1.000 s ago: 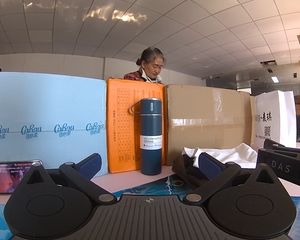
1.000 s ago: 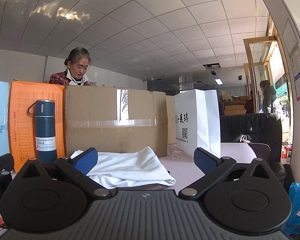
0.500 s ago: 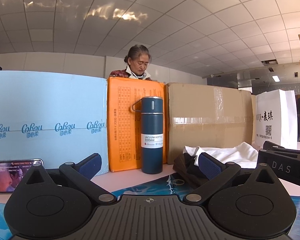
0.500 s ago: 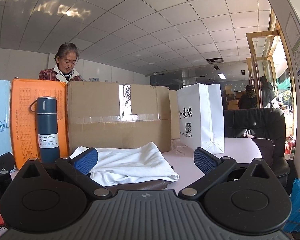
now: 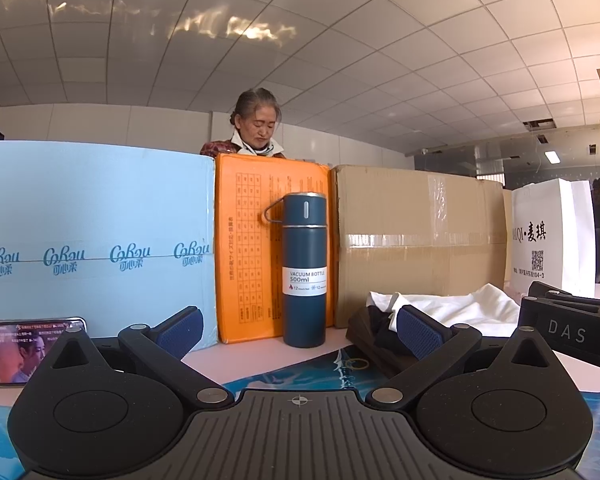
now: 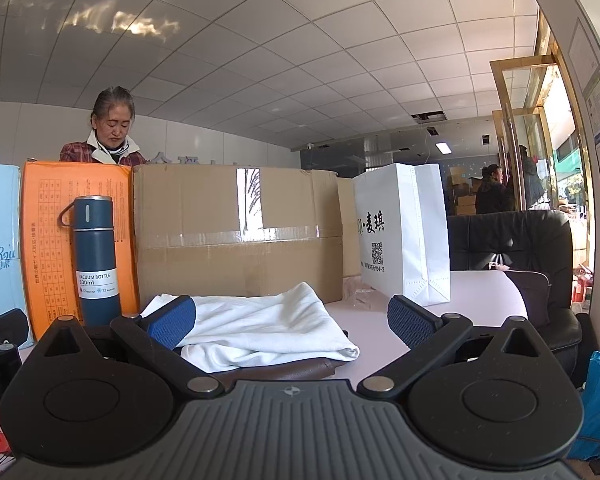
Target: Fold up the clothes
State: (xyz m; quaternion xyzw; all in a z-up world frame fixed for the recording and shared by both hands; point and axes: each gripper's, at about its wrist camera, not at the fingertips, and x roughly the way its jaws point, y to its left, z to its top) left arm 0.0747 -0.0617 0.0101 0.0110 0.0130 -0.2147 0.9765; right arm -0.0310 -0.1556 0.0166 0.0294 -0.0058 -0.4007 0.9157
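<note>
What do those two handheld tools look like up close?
Both look alike. The left tool and right tool are matte black, with a ribbed centre plate marked by a small crosshair, two round discs, silver pivot pins, and angled fingers tipped with blue textured pads. No cables or sleeves show.

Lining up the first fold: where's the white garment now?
In the right wrist view the white garment lies centre-left on a brown item, before the cardboard box, right of the blue bottle.

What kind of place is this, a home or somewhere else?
Probably an office or shop storeroom, not a home: a grid-tile ceiling, taped cardboard boxes lined along the table, and a black office chair by glass doors.
</note>
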